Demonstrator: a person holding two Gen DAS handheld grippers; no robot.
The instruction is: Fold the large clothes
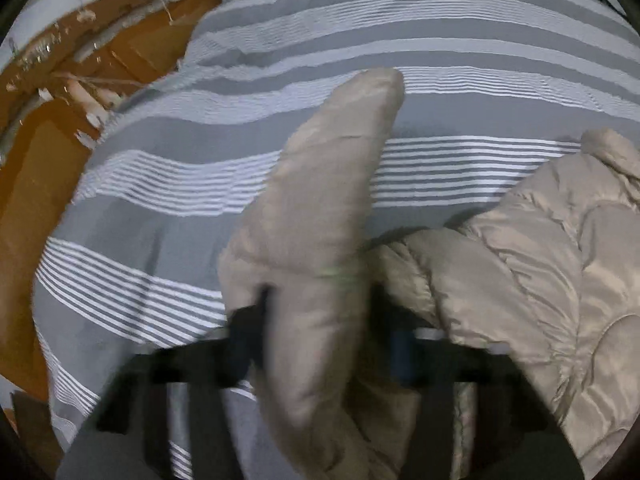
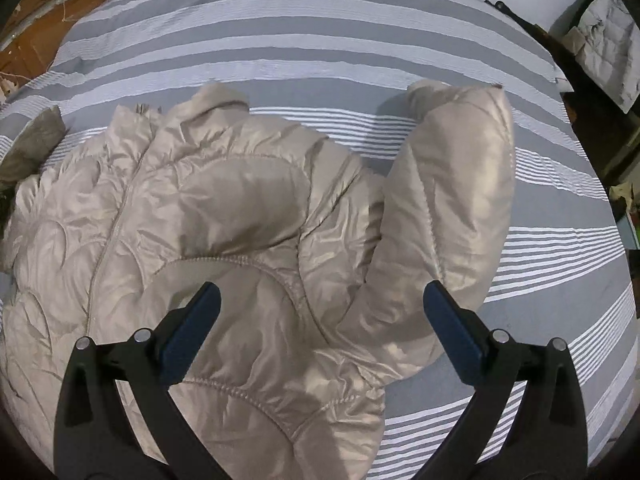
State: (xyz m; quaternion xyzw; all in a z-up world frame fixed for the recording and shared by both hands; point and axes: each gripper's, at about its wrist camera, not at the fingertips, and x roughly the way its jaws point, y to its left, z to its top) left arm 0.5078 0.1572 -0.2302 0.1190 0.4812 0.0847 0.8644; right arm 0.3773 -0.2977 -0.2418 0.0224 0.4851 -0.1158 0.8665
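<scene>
Judging by its sheen and puff, the beige quilted jacket [image 2: 224, 216] will handle light, soft and slippery: it compresses under the pads and springs back, so folds will want to reopen. It lies front up, zip closed, on the striped bed cover [image 2: 320, 40], filling the left wrist view's 3 to 5 o'clock and most of the right wrist view from 9 round to 6 o'clock.

Your left gripper [image 1: 320, 320] has its jaws narrowed on the left sleeve [image 1: 320, 184], which runs from between them up toward 12 o'clock; the view is blurred, but the pads appear to press the padding. Your right gripper [image 2: 320, 332] stands fully spread above the jacket's lower chest, holding nothing. The right sleeve [image 2: 452, 200] lies bent at 2 o'clock, its cuff pointing up.

Take sleeves near the cuff or along a stitched seam, where the fabric bunches least and slips less. For the body, pinch the hem edge rather than a puffed panel.

No containers show; flattened brown cardboard [image 1: 60, 120] lies beside the bed at 10 o'clock.
</scene>
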